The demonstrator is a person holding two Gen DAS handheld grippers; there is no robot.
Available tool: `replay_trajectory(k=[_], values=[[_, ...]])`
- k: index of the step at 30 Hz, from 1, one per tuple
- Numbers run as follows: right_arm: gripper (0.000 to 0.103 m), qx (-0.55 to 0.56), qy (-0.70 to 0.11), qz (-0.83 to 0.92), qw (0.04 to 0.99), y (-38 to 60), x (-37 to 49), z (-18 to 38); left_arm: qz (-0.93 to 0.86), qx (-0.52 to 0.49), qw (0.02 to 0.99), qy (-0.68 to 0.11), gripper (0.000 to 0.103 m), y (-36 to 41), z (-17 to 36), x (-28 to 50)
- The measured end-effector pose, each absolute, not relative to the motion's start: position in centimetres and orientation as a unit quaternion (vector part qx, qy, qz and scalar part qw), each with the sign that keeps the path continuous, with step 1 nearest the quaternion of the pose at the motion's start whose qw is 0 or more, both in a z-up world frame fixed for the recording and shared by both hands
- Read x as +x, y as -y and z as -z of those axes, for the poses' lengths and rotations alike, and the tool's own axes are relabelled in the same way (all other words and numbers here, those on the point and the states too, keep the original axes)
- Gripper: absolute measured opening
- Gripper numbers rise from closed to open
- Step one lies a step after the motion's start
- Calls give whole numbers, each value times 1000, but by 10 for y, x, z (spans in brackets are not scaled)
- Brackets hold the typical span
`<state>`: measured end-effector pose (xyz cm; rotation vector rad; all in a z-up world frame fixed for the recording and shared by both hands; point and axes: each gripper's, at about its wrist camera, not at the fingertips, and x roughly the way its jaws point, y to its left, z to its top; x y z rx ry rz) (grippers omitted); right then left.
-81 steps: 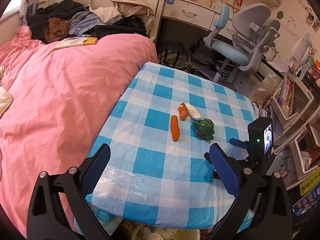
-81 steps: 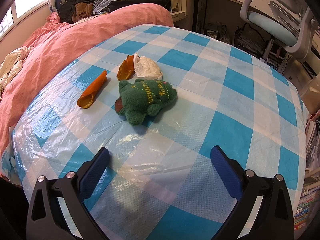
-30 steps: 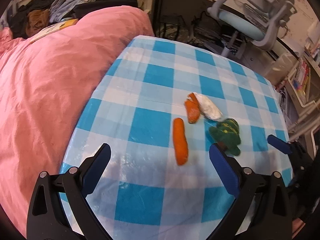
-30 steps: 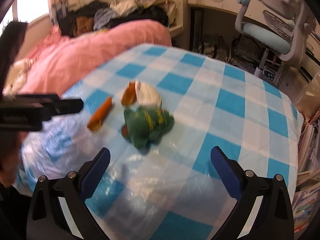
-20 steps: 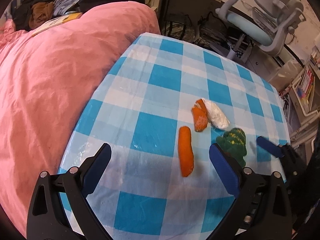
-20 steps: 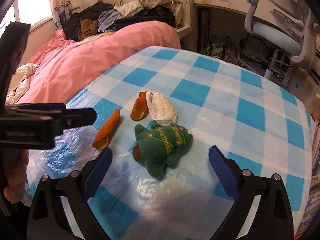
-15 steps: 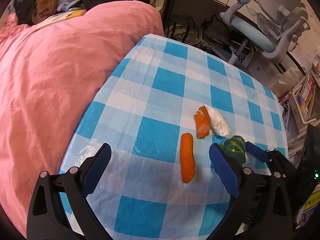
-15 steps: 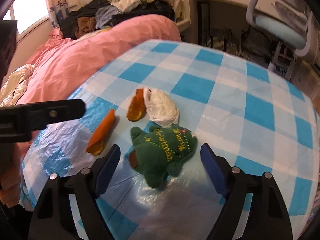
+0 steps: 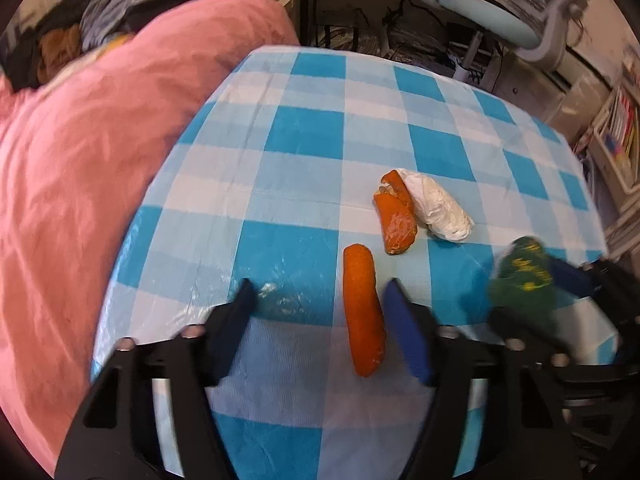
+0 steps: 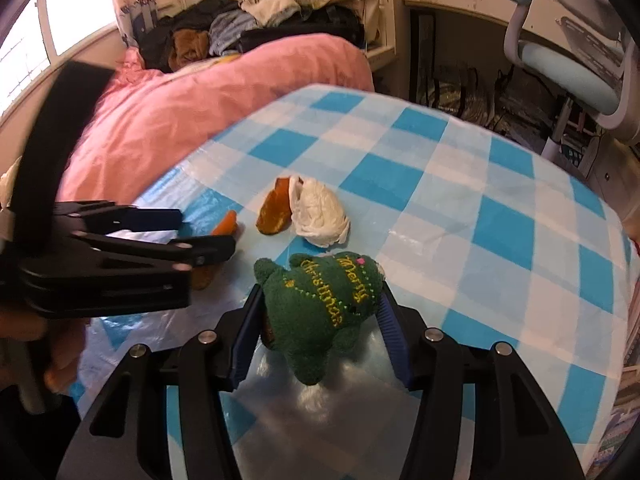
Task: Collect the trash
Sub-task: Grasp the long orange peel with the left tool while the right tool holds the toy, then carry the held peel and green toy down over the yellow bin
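On the blue-and-white checked table point(image 9: 304, 140) lie a long orange peel point(image 9: 362, 312), a shorter peel point(image 9: 396, 224) and a crumpled white tissue point(image 9: 438, 212). My left gripper point(image 9: 320, 316) hangs low over the cloth with its jaws closing. The long peel sits between them near the right finger, and the left finger stands clear of it. My right gripper point(image 10: 320, 320) is closing on a green "Merry Christmas" plush toy point(image 10: 324, 292), both pads against its sides. The right wrist view also shows the left gripper point(image 10: 204, 232), the long peel point(image 10: 228, 222), the shorter peel point(image 10: 274, 210) and the tissue point(image 10: 320, 216).
A pink duvet point(image 9: 100, 160) borders the table's left edge, with piled clothes point(image 10: 240, 28) behind it. A light-blue office chair point(image 9: 500, 20) stands beyond the far edge and shelves with books point(image 9: 616, 128) at the right. A person's hand point(image 10: 60, 344) holds the left gripper.
The left gripper has come down and forward over the long peel and its jaws have narrowed. The right gripper has moved in around the green toy and its jaws have narrowed onto it.
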<state>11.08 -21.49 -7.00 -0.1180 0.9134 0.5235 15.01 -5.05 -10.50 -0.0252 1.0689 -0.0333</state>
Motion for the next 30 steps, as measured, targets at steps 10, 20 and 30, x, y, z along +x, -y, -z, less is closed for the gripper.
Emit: replay_trajectory(k=[10,20,30], values=[[54,-18,-423,-266,866,230,97,53,53,-2,874,-482,14,66,77,126],[54,8,-410,-278,869,237,69,37,64,31,900,-431,14,81,47,86],[54,11,-395,-294,870,232,41,26,72,21,907,-415,14,77,34,54]])
